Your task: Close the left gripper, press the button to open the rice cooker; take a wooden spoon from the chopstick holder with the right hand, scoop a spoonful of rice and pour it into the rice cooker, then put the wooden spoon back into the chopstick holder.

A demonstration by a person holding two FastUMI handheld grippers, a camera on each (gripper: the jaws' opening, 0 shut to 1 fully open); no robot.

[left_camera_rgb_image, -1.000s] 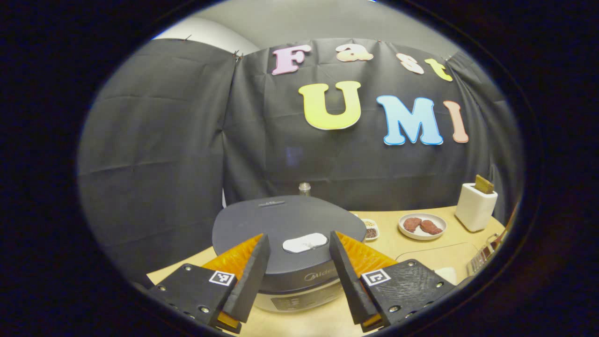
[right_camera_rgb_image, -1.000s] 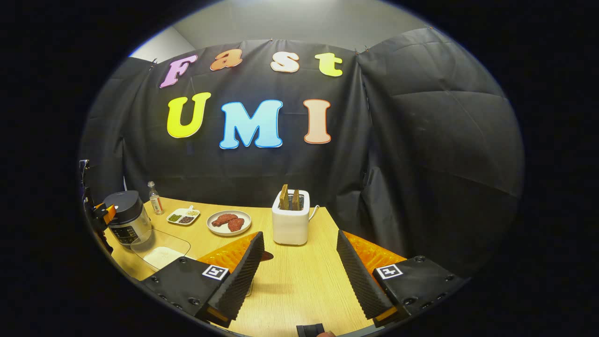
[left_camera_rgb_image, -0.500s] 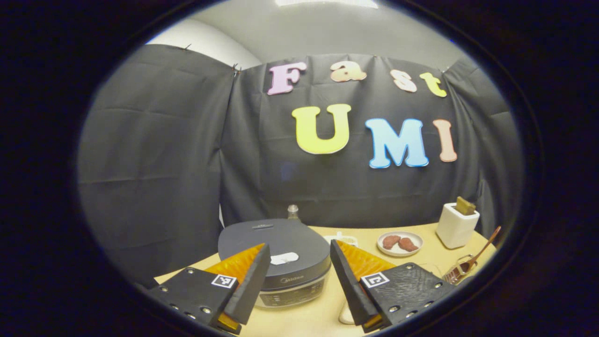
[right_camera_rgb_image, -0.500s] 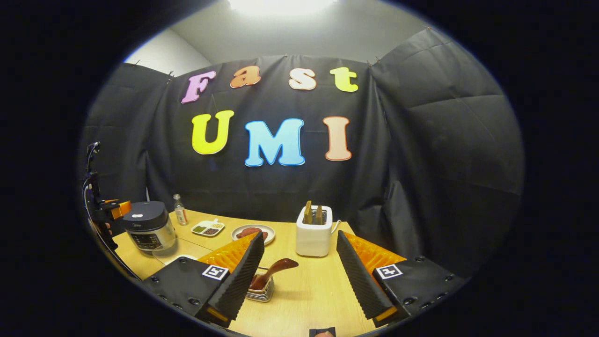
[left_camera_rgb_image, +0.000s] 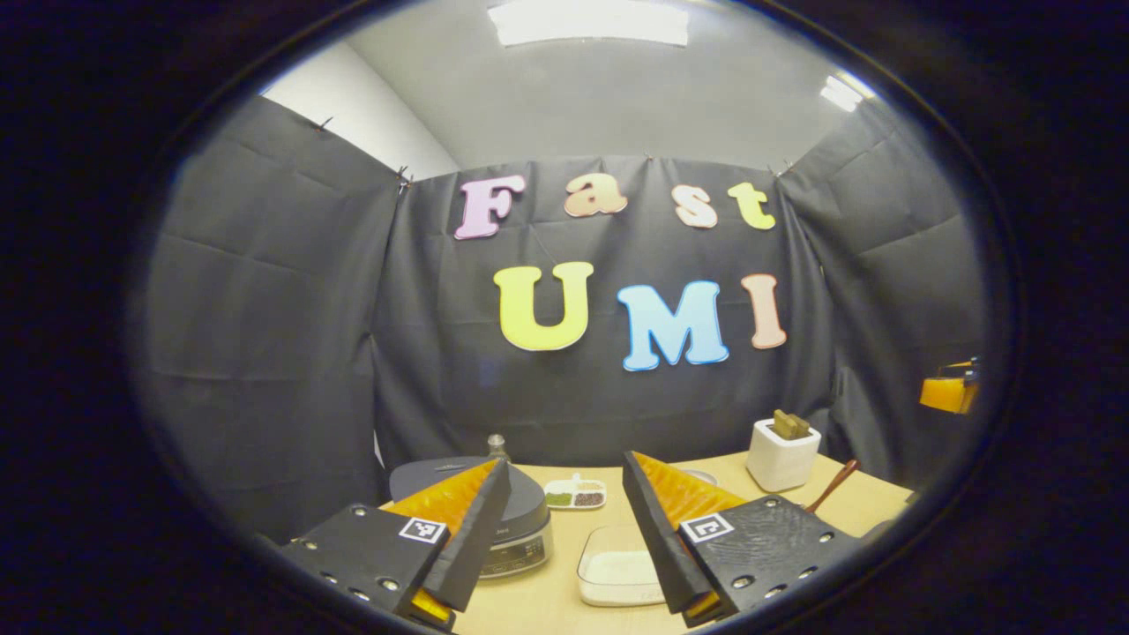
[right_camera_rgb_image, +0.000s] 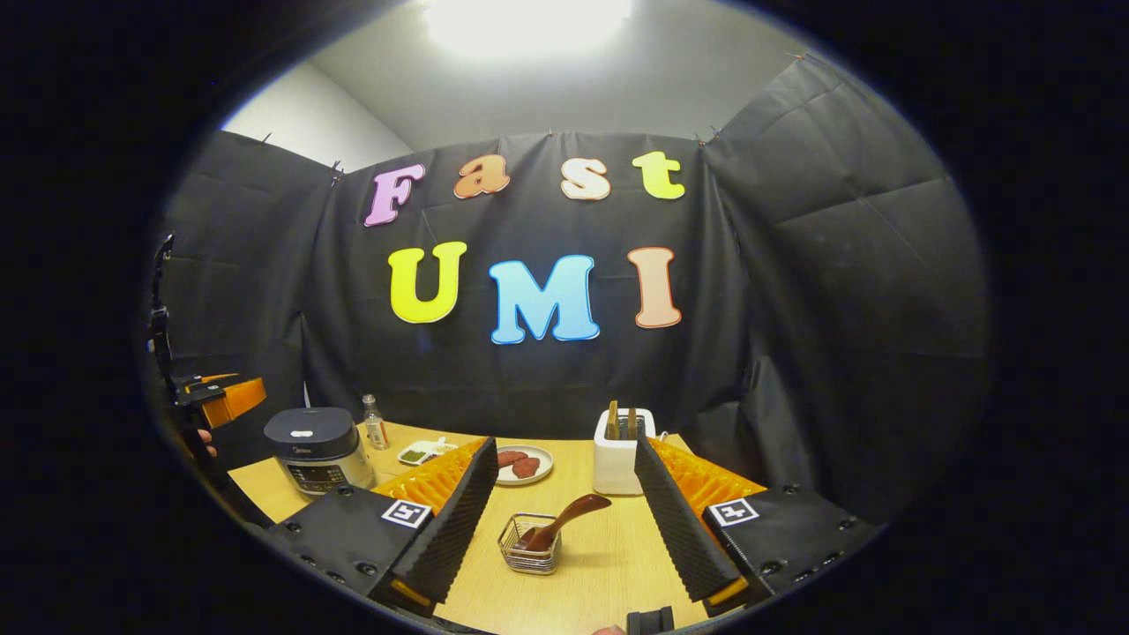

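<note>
Table [right_camera_rgb_image: 609, 564]: spoon [right_camera_rgb_image: 564, 519] before right gripper [right_camera_rgb_image: 564, 529].

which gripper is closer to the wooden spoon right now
Right. The right gripper hangs open just short of the wooden spoon in the chopstick holder. The left gripper, also open, sits by the rice cooker, with the spoon off to its right.

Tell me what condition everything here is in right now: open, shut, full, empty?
Rice cooker: lid shut.
Spoon: standing tilted in the wire holder.
Rice box: uncovered, rice inside.
Plate: two reddish pieces on it.
Toaster: two slices sticking up.
Bottle: upright, capped.
Left gripper: open, holding nothing.
Right gripper: open, holding nothing.
</note>
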